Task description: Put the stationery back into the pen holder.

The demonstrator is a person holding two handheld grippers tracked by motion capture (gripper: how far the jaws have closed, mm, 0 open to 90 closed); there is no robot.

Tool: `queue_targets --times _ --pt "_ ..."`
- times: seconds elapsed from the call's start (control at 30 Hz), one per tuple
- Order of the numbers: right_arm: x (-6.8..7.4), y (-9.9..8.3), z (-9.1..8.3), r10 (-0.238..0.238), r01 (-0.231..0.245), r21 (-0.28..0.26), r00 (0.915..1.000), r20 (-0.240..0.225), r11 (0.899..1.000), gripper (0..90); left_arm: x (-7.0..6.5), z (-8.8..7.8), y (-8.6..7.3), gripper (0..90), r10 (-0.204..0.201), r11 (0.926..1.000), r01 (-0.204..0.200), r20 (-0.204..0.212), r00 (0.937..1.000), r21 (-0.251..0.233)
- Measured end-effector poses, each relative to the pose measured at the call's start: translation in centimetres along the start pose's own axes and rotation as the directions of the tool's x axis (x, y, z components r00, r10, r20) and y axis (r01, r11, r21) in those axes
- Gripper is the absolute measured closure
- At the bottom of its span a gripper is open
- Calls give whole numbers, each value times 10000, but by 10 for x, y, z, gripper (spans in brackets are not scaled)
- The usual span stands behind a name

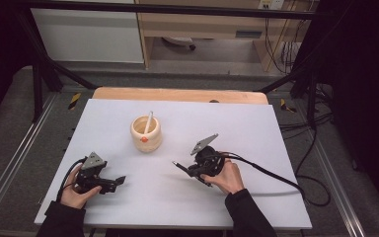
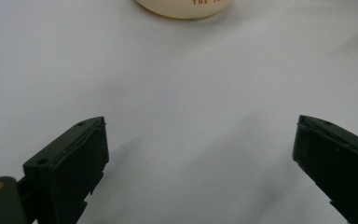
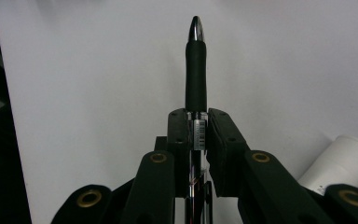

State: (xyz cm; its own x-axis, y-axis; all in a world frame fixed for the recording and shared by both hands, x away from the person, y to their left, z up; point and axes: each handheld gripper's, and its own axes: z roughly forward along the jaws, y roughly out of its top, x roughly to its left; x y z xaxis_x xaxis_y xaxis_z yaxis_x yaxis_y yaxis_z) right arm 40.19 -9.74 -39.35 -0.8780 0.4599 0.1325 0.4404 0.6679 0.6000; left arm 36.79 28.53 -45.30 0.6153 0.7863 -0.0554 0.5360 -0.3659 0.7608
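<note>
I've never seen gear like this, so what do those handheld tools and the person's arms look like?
Both are black. The left gripper and the right gripper each carry a grey three-cornered plate on top and trail a black cable. Brass-coloured rivets dot the right one's linkage, and its fingers are blocky. The person's sleeves are dark.

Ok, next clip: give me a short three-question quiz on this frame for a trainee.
1. True or false: the right tool is shut on a pen.
2. What stands in the cup? A) a white stick B) a pair of scissors C) a ruler
3. How do the jaws of the left tool stand, and is anything between them?

Key
1. True; the pen is clamped between the jaws, its tip pointing away from the hand.
2. A; a white stick leans out of the cup.
3. Wide apart, with nothing but the bare white table between them.
</note>
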Motion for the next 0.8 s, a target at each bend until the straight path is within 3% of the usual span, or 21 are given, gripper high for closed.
queue_targets --times 0.27,0.43,0.6,0.8 --pt "-1 3 -13 272 -234 -1121 9991 325 9934 800 0 -1 0 36 -2 10000 2 -12 10000 -41" --pt "-2 6 -22 650 -522 -2042 9963 564 9775 799 0 0 0 36 15 10000 -15 9 10000 -23" --pt "-4 10 -30 1136 -856 -3098 9908 734 9469 799 -1 0 1 37 13 10000 -13 19 10000 -38" --pt "-3 18 -38 1449 -934 -4106 9848 961 9070 800 -1 0 1 37 12 10000 -12 18 10000 -45"
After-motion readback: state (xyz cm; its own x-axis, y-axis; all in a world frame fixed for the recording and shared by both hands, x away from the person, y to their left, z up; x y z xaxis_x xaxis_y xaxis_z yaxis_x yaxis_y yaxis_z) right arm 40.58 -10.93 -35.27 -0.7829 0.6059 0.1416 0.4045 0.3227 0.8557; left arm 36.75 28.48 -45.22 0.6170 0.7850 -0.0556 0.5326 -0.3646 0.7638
